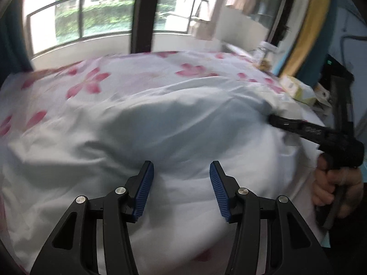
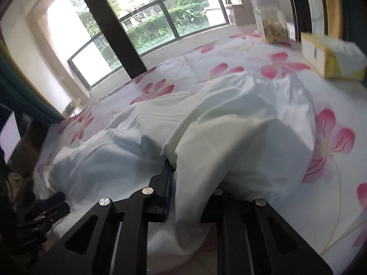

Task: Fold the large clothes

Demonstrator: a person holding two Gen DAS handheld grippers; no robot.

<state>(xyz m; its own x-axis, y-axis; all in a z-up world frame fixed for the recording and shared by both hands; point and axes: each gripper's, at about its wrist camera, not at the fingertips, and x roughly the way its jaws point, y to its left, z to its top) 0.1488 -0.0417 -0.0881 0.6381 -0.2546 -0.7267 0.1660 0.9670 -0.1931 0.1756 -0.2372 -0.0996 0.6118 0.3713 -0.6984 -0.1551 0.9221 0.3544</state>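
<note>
Fingers of the left gripper [image 1: 181, 190] stand well apart, blue pads [image 1: 143, 192] facing each other with nothing between them, pointing down at a slant over the pale garment [image 1: 160, 137]. At three o'clock in the left wrist view a bare hand [image 1: 337, 188] grips the handle of the right gripper [image 1: 274, 120], whose black fingers reach toward ten o'clock into the cloth. In the right wrist view the right gripper [image 2: 173, 171] is nearly closed and a fold of the garment [image 2: 229, 137] sits pinched between its jaws, draping down over the right-hand finger and hiding it; the pads themselves are mostly covered.

The garment lies rumpled across the middle of a bed, on a white sheet with pink flowers [image 2: 328, 142]. Bare sheet shows beyond the garment from ten to two o'clock in both views, and along the right side in the right wrist view.

At two o'clock in the right wrist view a yellow-and-white tissue box [image 2: 332, 59] sits on the sheet, apart from the garment, with a clear jar [image 2: 271, 23] behind it at one o'clock. Beyond the bed's far edge stands a large window with a dark upright post [image 2: 110, 27] and a railing [image 2: 172, 6]. At eight o'clock the left gripper [image 2: 50, 208] shows dimly at the bed's near edge.
</note>
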